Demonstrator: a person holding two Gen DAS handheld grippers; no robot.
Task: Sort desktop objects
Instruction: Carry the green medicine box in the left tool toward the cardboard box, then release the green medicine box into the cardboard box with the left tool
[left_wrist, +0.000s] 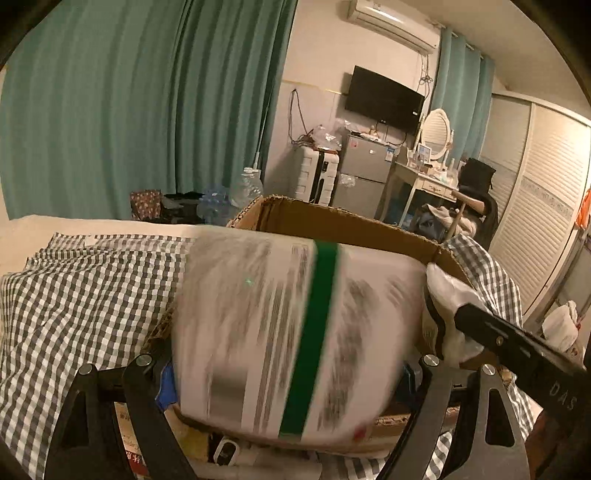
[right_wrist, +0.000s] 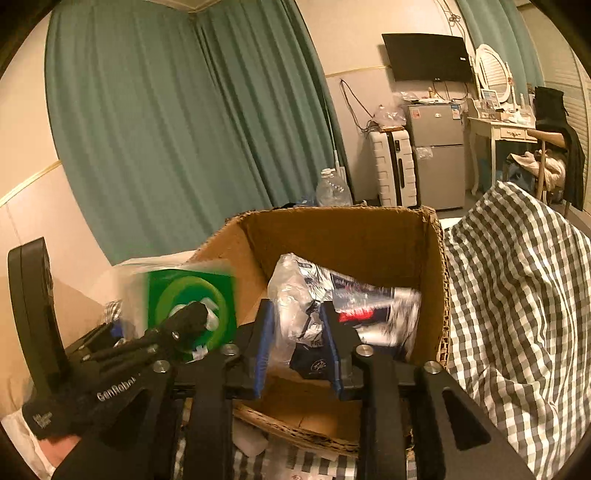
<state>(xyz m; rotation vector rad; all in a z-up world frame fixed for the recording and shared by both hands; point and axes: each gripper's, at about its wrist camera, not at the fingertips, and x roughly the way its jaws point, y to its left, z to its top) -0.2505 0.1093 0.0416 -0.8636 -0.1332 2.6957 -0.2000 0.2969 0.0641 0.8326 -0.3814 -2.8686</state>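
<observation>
My left gripper (left_wrist: 284, 373) is shut on a white packet with a green stripe (left_wrist: 291, 332), blurred by motion, held over the near side of an open cardboard box (left_wrist: 332, 221). The packet also shows in the right wrist view (right_wrist: 184, 299), at the box's left side. My right gripper (right_wrist: 297, 350) is shut on a crinkled clear and dark blue plastic bag (right_wrist: 303, 306) and holds it above the cardboard box (right_wrist: 351, 240). The right gripper also shows in the left wrist view (left_wrist: 461, 321), holding the white plastic at the box's right rim.
A grey checked cloth (left_wrist: 74, 295) lies around the box and rises in a heap on the right (right_wrist: 517, 295). Small items lie below the box front (left_wrist: 221, 450). Teal curtains, a suitcase, a fridge and a dressing table stand behind.
</observation>
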